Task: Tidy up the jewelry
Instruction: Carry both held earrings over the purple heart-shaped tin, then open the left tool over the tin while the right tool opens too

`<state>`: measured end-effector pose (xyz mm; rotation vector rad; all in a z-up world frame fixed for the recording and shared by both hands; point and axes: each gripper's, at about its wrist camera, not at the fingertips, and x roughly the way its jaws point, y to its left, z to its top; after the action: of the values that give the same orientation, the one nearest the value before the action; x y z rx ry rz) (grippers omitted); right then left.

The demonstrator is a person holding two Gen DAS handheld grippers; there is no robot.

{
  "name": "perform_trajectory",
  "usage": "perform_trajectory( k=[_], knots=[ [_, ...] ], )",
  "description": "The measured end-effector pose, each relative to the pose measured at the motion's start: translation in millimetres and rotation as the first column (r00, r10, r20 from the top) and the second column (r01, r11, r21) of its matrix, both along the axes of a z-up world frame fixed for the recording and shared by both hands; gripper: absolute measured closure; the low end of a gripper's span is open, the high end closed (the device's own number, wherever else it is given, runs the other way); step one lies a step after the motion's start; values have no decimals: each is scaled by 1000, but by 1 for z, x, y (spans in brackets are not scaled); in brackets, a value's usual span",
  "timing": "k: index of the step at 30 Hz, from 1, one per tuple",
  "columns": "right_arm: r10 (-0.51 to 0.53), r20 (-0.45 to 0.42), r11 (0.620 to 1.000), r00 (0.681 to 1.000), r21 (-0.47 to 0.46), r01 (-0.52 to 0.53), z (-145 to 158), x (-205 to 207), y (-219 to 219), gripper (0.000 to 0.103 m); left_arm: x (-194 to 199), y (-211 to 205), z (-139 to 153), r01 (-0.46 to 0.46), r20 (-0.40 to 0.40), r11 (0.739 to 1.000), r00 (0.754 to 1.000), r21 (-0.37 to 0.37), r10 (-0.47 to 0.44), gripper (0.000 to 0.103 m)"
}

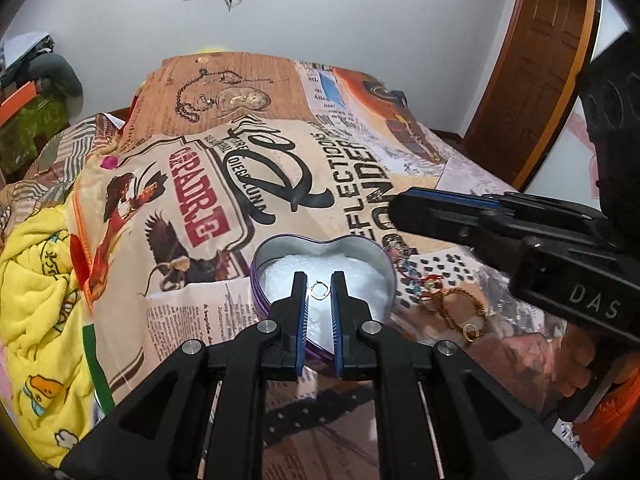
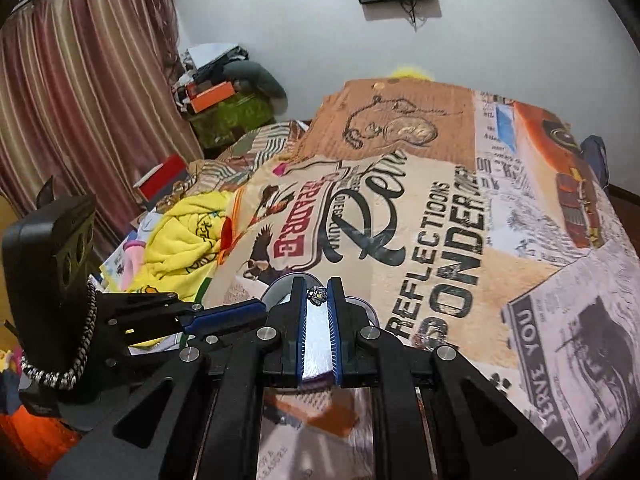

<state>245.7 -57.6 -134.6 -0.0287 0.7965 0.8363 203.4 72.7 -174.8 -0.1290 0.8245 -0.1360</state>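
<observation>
A purple heart-shaped tin [image 1: 262,268] with a white lining lies open on the printed bedspread. My left gripper [image 1: 319,282] is over the tin and is shut on a small thin ring [image 1: 319,290] at its fingertips. My right gripper [image 2: 317,286] is shut on a small jewelled piece [image 2: 316,295] held above the tin's rim [image 2: 280,282]. In the left wrist view the right gripper [image 1: 400,208] reaches in from the right, past the tin. A heap of bracelets and a gold ring [image 1: 452,304] lies on the bedspread just right of the tin.
The printed bedspread [image 1: 360,184] covers the bed. A yellow towel [image 1: 36,300] is bunched at the left edge. A wooden door [image 1: 532,72] stands at the right, curtains [image 2: 80,100] and stacked boxes [image 2: 212,96] at the left.
</observation>
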Motion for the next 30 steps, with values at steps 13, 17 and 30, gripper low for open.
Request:
perform_trajectory(
  k=[13, 17, 30],
  knots=[
    [12, -41, 1000, 999, -20, -13, -11, 9, 9, 94, 13, -1, -9, 28, -8, 999, 1000, 35, -27, 94],
    [15, -46, 1000, 999, -26, -16, -13, 10, 11, 94, 11, 4, -6, 11, -1, 999, 1000, 34, -11, 86],
    [48, -104, 994, 993, -94, -58, -27, 5, 20, 94, -6, 25, 6, -53, 25, 998, 998, 42, 52, 65]
  ],
)
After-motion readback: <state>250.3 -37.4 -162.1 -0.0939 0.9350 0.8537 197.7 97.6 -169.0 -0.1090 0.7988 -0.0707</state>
